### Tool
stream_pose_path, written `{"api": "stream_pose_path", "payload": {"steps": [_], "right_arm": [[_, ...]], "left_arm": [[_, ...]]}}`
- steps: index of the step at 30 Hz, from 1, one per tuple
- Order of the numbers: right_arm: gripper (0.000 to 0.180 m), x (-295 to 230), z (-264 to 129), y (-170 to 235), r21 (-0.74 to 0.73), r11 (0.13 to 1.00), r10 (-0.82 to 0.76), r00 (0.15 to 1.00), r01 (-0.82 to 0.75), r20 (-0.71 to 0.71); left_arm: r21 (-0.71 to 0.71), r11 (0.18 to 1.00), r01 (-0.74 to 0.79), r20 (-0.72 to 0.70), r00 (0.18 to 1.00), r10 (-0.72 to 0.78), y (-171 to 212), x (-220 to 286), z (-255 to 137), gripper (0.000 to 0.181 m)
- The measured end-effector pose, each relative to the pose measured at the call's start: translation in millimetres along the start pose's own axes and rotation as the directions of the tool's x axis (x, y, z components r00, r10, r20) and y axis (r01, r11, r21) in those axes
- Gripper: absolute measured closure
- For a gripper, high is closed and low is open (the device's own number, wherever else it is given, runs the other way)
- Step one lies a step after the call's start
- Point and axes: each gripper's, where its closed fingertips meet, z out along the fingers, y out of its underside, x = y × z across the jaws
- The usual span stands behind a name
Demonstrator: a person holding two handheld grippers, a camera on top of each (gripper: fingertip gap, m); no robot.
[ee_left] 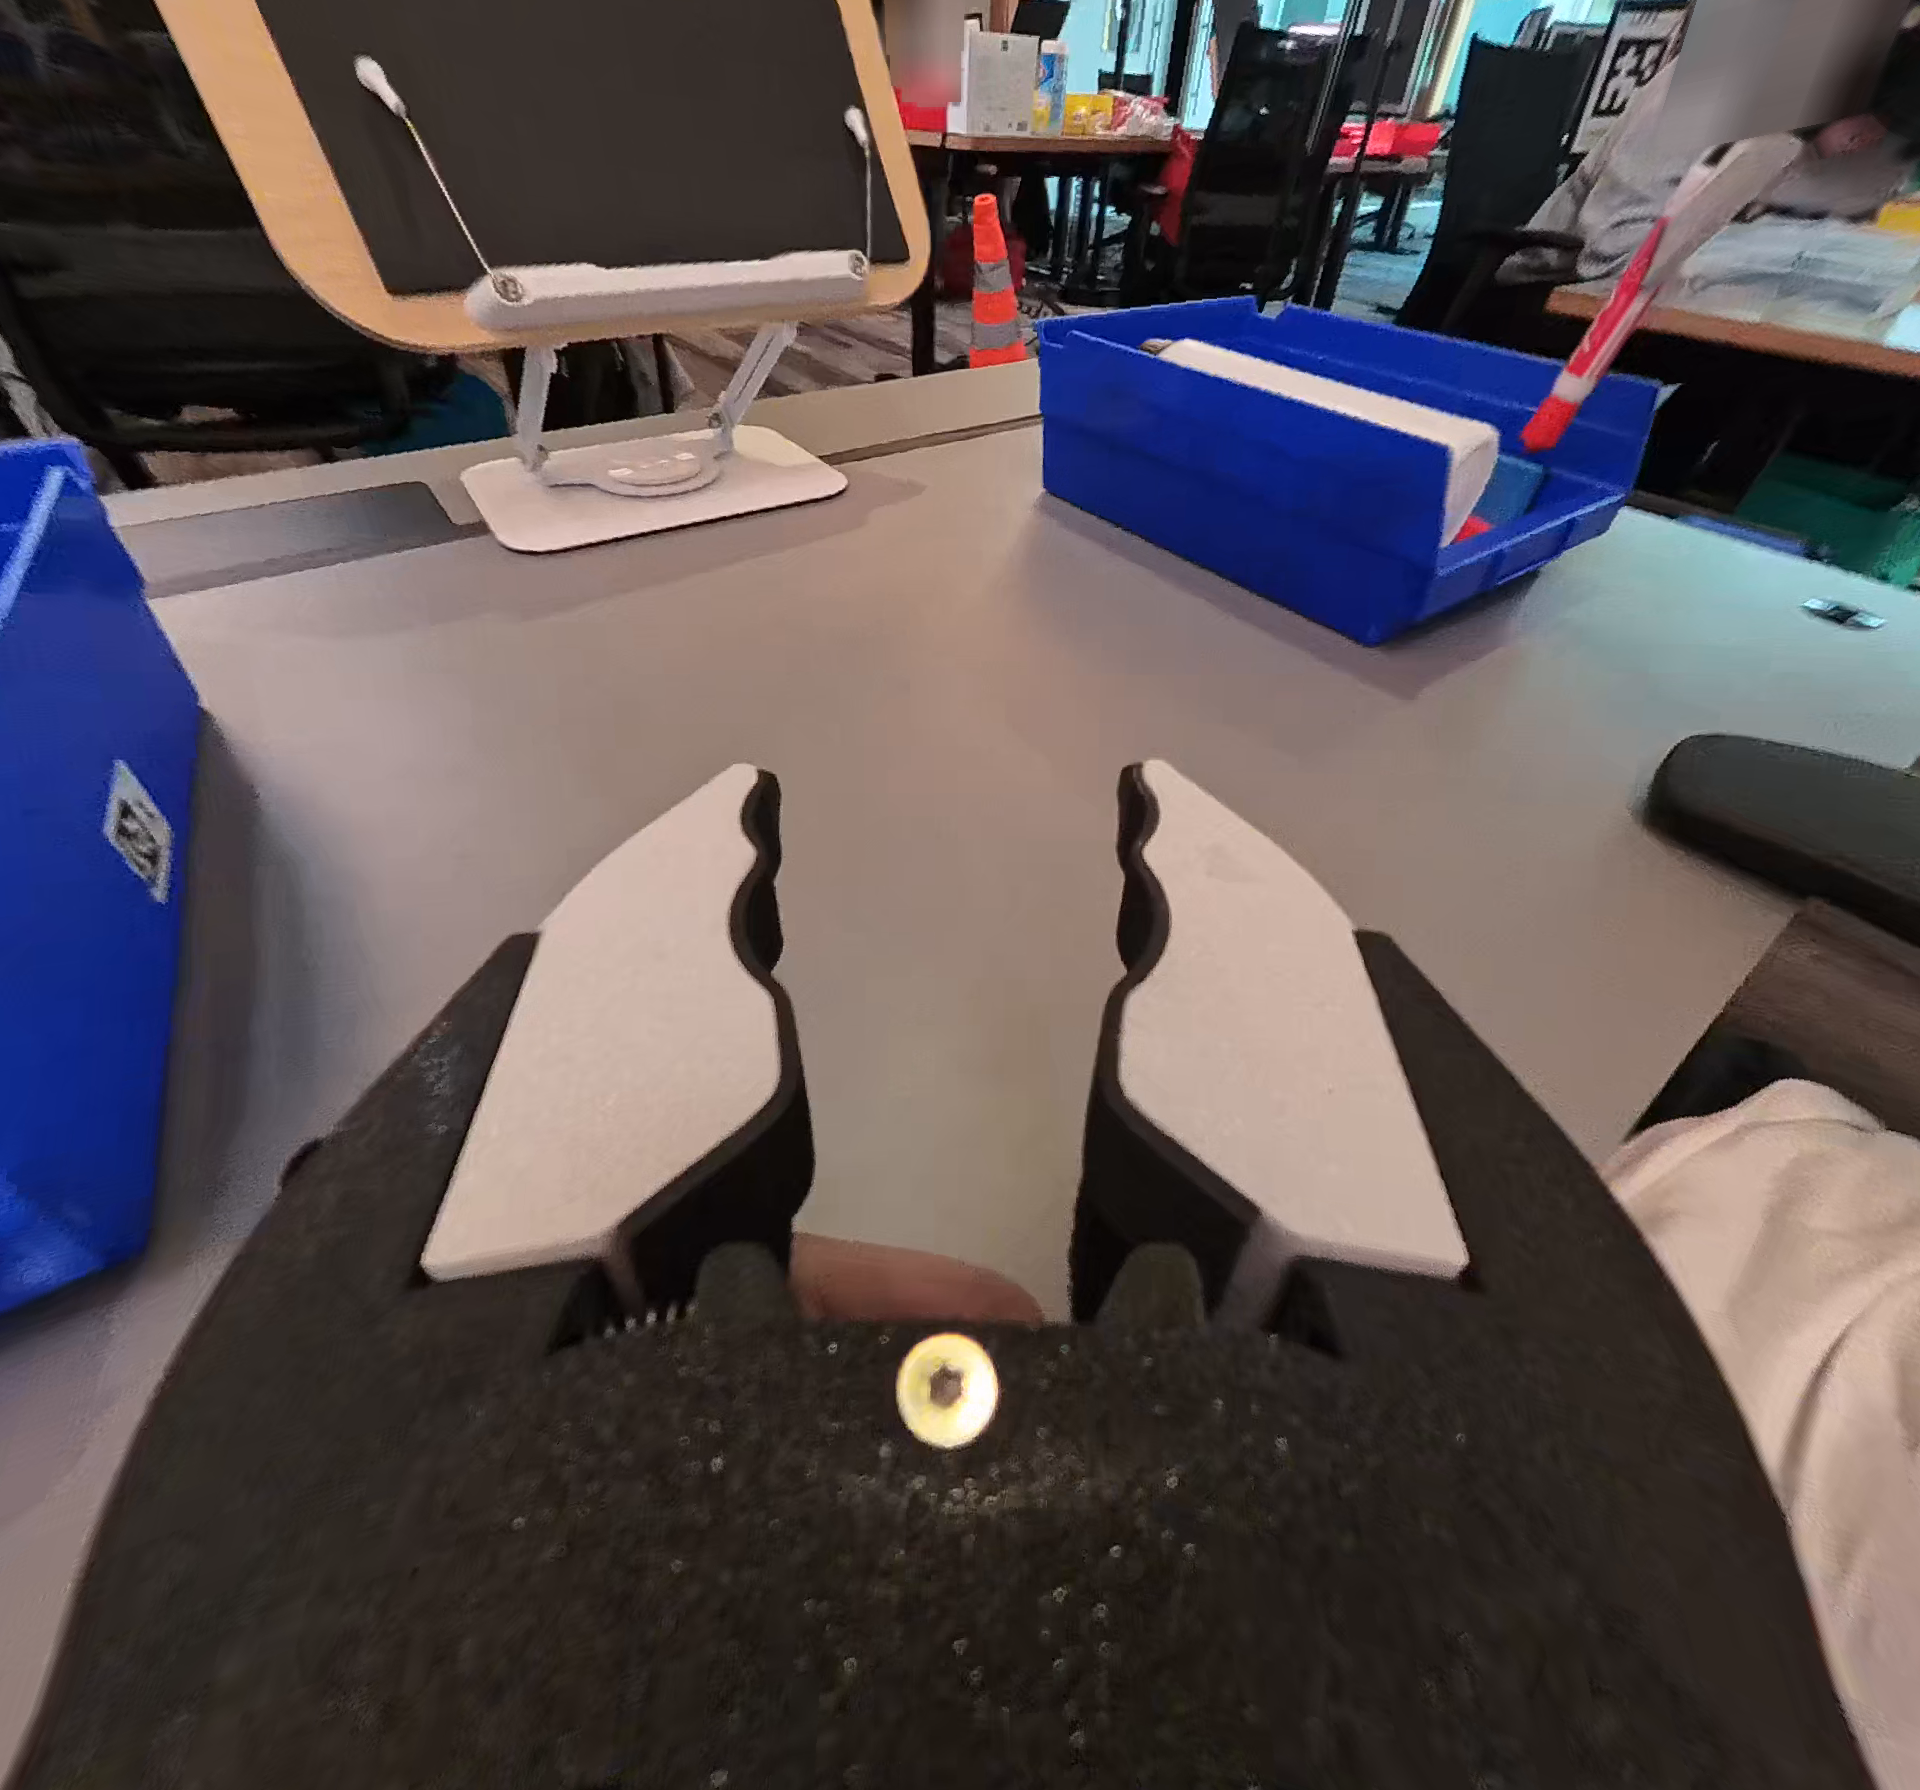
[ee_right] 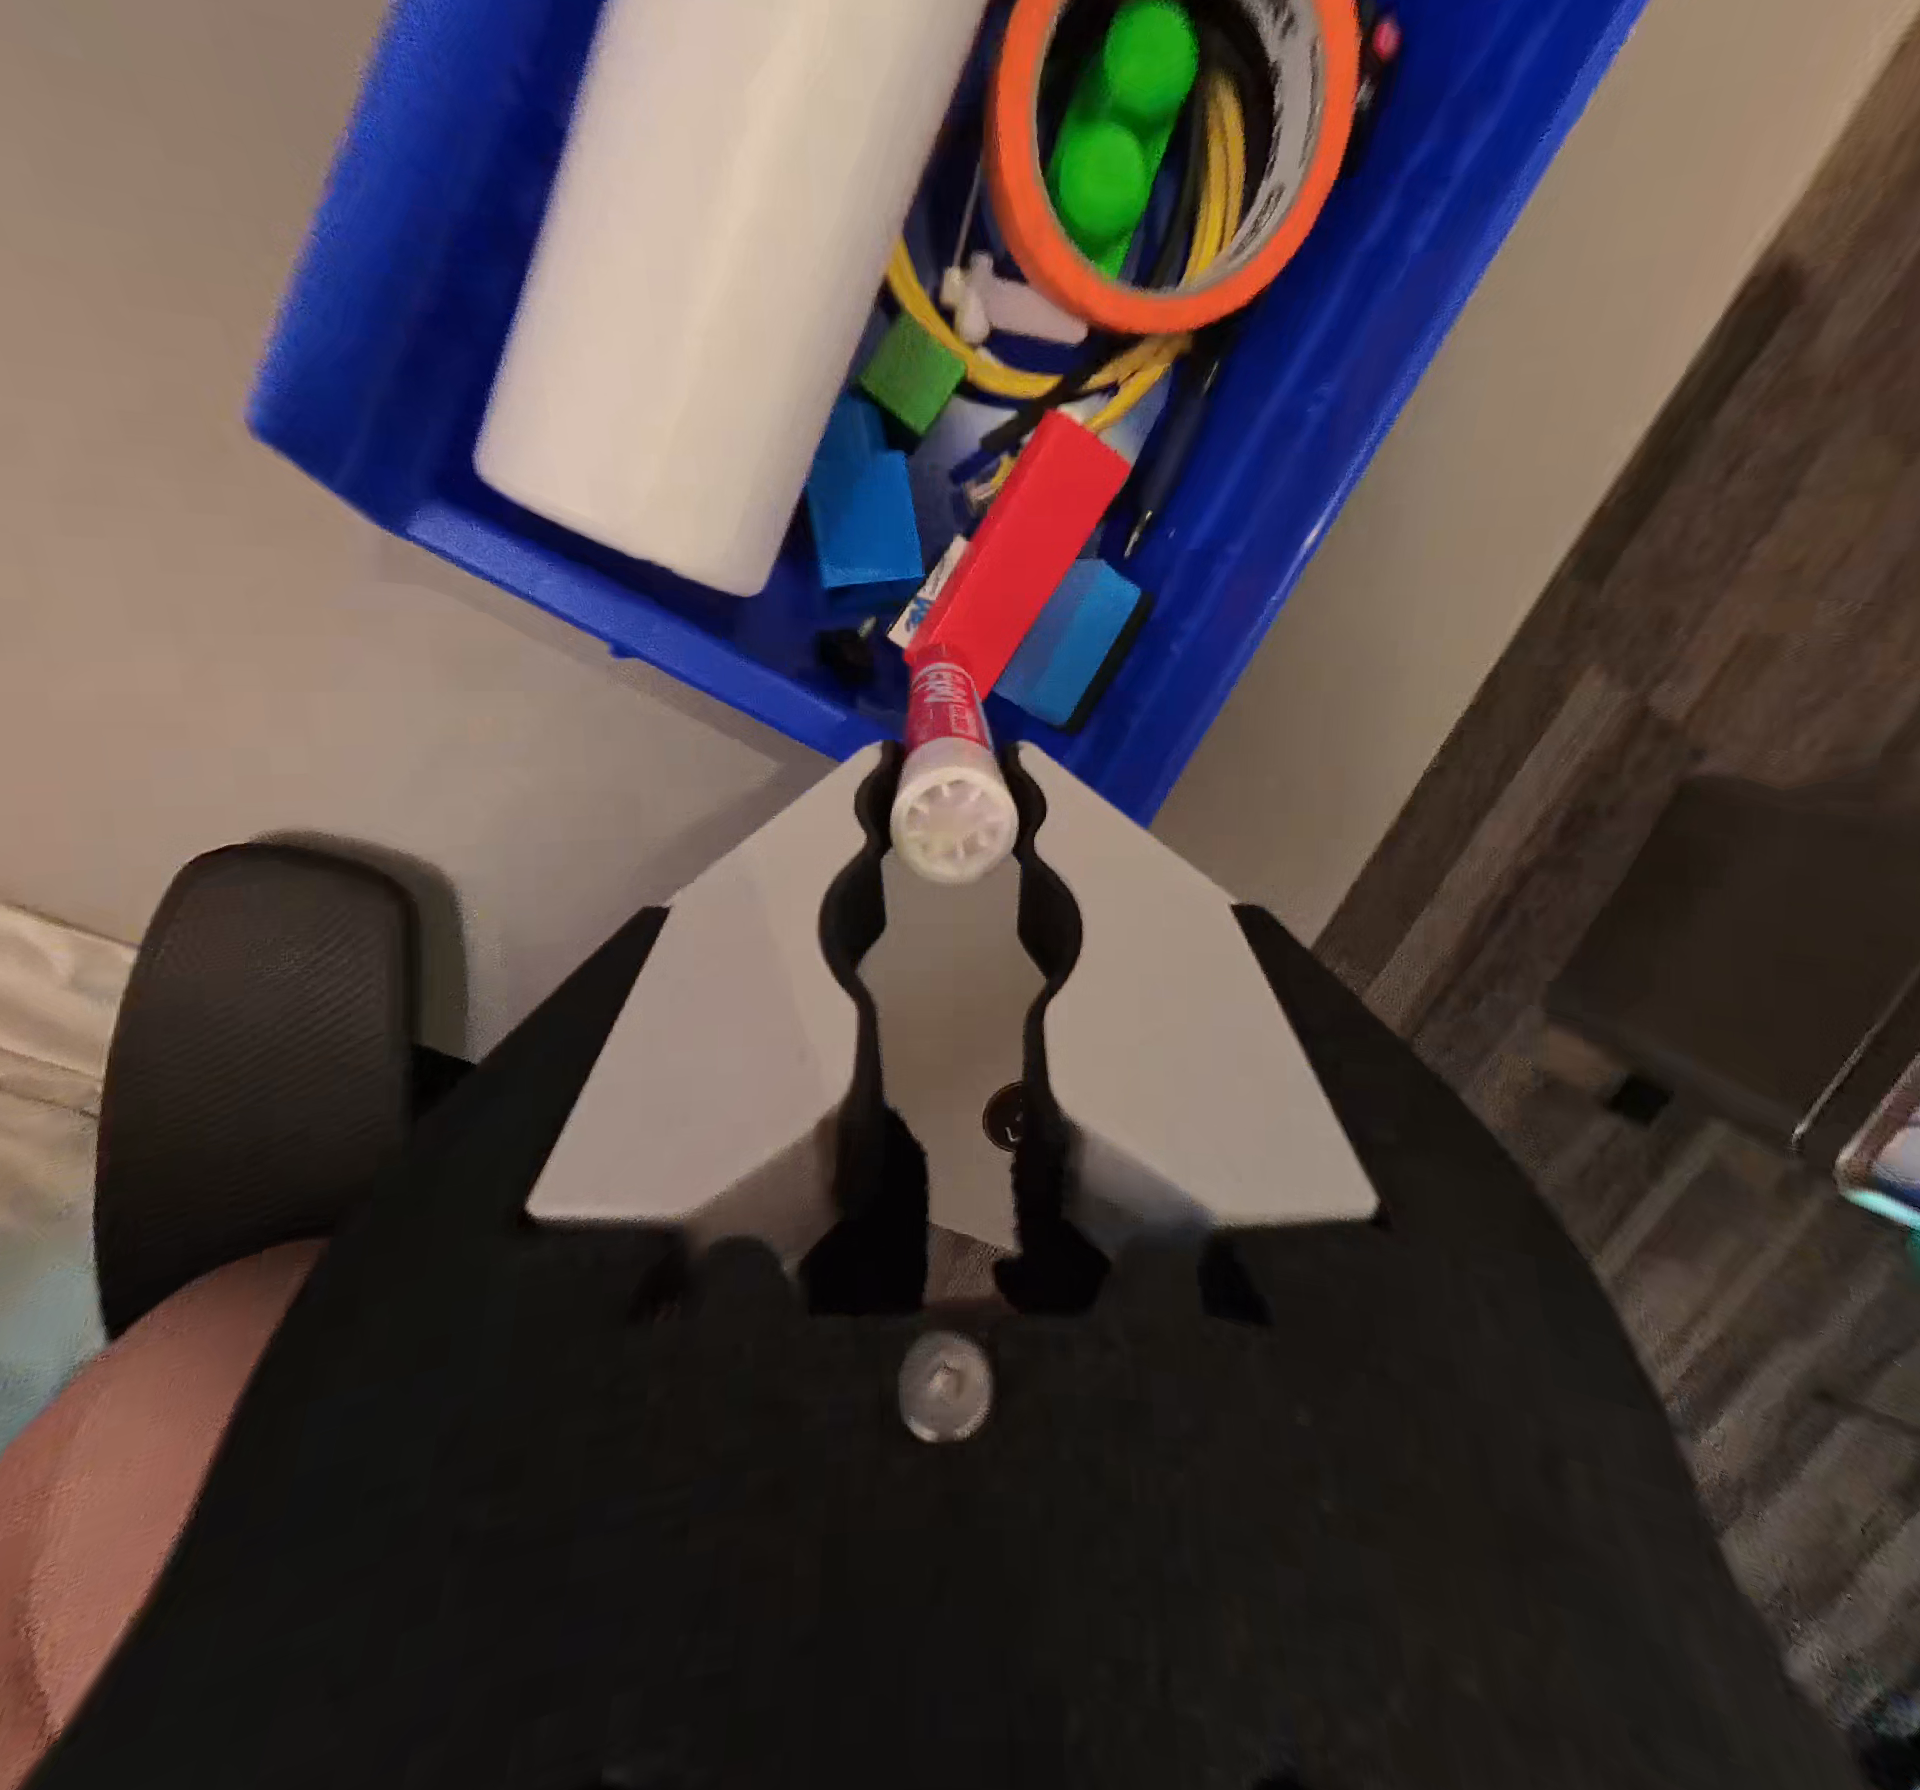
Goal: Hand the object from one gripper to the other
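Right wrist view: my right gripper (ee_right: 951, 784) pinches the red marker (ee_right: 951, 753) above the blue bin (ee_right: 343, 306).
Left gripper (ee_left: 948, 805): spread, empty, over the table (ee_left: 935, 660).
Handover: I bring the marker between those fingers, releasing only once gripped.

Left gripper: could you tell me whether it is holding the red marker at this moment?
No, the left gripper is open and empty, while the red marker sits clamped in the right gripper.

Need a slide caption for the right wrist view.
Right gripper shut on a red marker, held above an open blue bin of mixed supplies.
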Motion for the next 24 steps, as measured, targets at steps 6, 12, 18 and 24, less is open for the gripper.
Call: {"api": "stream_pose_path", "payload": {"steps": [6,12,18,24], "right_arm": [[0.16,-3,67,-17,-0.122,0.992,0.027,0.993,-0.013,0.112],[0.16,3,114,-29,-0.148,0.988,-0.024,0.994,0.039,0.103],[0.16,4,138,-32,-0.121,0.993,0.016,0.991,0.0,0.134],[0.143,-14,144,-34,-0.071,0.997,-0.004,0.969,0.022,0.248]], "left_arm": [[0.048,0.979,-0.2,0.011,0.98,0.2,-1,-2,6,0.121],[0.016,0.976,-0.215,0.049,0.976,0.214,2,-14,5,0.123],[-0.152,0.968,-0.202,0.183,0.956,0.229,26,-44,9,0.126],[-0.17,0.971,-0.168,0.196,0.96,0.2,30,-51,8,0.126]]}}
